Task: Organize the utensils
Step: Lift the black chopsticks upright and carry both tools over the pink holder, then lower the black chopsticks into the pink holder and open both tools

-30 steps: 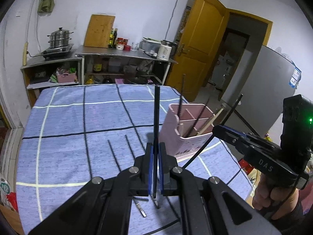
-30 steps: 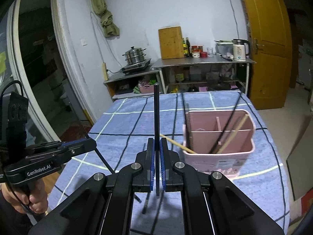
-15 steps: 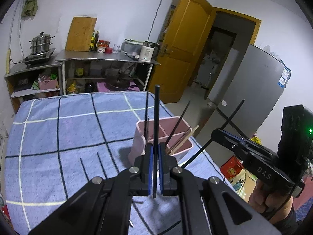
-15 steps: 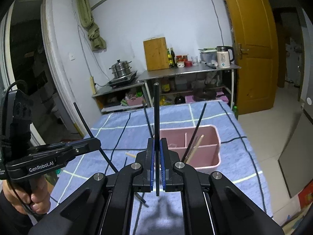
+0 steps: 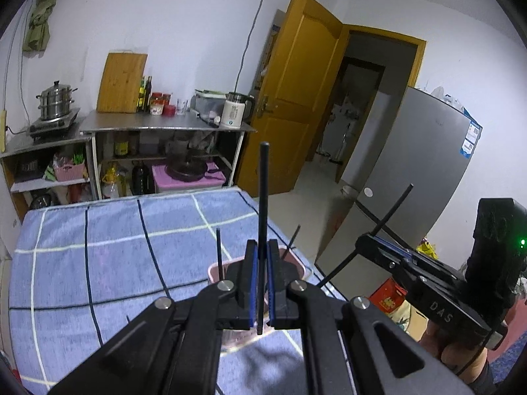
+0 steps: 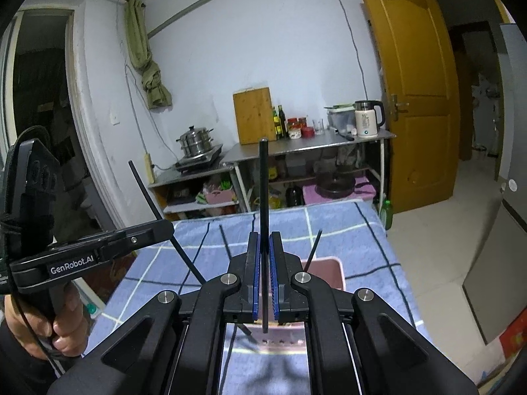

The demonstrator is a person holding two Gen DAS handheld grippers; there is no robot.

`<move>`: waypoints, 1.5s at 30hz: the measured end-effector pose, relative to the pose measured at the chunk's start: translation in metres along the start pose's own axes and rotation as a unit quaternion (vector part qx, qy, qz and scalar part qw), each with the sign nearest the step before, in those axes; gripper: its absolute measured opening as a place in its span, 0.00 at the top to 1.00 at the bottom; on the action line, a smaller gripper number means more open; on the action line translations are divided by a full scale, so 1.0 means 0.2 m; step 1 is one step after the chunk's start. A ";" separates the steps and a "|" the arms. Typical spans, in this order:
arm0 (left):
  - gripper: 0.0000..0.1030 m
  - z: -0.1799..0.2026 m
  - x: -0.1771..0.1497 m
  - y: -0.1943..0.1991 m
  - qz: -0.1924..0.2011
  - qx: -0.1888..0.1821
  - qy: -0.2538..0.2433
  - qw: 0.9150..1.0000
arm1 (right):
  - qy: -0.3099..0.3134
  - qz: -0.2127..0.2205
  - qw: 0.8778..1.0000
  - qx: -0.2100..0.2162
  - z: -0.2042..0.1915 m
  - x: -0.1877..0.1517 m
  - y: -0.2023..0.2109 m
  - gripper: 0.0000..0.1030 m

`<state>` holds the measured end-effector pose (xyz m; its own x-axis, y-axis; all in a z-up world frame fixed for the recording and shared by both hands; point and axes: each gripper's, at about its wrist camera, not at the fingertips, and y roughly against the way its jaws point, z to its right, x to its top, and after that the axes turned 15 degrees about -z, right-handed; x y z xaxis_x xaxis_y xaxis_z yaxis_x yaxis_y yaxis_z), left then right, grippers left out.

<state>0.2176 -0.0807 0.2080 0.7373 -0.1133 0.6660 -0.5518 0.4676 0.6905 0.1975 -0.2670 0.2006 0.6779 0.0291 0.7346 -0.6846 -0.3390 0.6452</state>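
Both our grippers have risen above the pink holder (image 5: pixel 301 265), left gripper (image 5: pixel 260 283) pinching one black chopstick (image 5: pixel 263 217) upright, right gripper (image 6: pixel 262 275) clamping another chopstick (image 6: pixel 263 197), holder near the blue cloth's (image 5: pixel 98 263) right edge.

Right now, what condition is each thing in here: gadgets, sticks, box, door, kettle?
left hand-held gripper: shut on a black chopstick, upright.
right hand-held gripper: shut on another black chopstick, upright.
pink utensil box: upright on the blue cloth, black chopsticks leaning inside.
yellow door: swung open.
kettle: lid closed.
steamer pot: lid on.
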 end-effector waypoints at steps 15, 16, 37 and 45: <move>0.95 -0.05 0.03 -0.24 -0.014 0.013 0.000 1.000 | -0.020 -0.006 1.000 0.008 0.08 0.00 -0.20 0.95; 0.95 -0.05 0.03 -0.25 -0.015 0.013 -0.001 1.000 | -0.020 -0.008 1.000 0.010 0.08 0.00 -0.21 0.95; 0.95 -0.10 -0.10 -0.51 -0.067 0.007 -0.006 0.998 | -0.017 -0.066 0.998 -0.001 0.13 -0.14 -0.48 0.95; 0.92 -0.11 -0.14 -0.51 -0.081 0.000 -0.009 0.997 | -0.017 -0.090 0.996 -0.004 0.14 -0.17 -0.52 0.95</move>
<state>0.2615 -0.1057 0.1133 0.8100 -0.2029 0.5503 -0.4260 0.4414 0.7898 0.2527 -0.2584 0.1024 0.7979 0.0568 0.6001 -0.5541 -0.3228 0.7673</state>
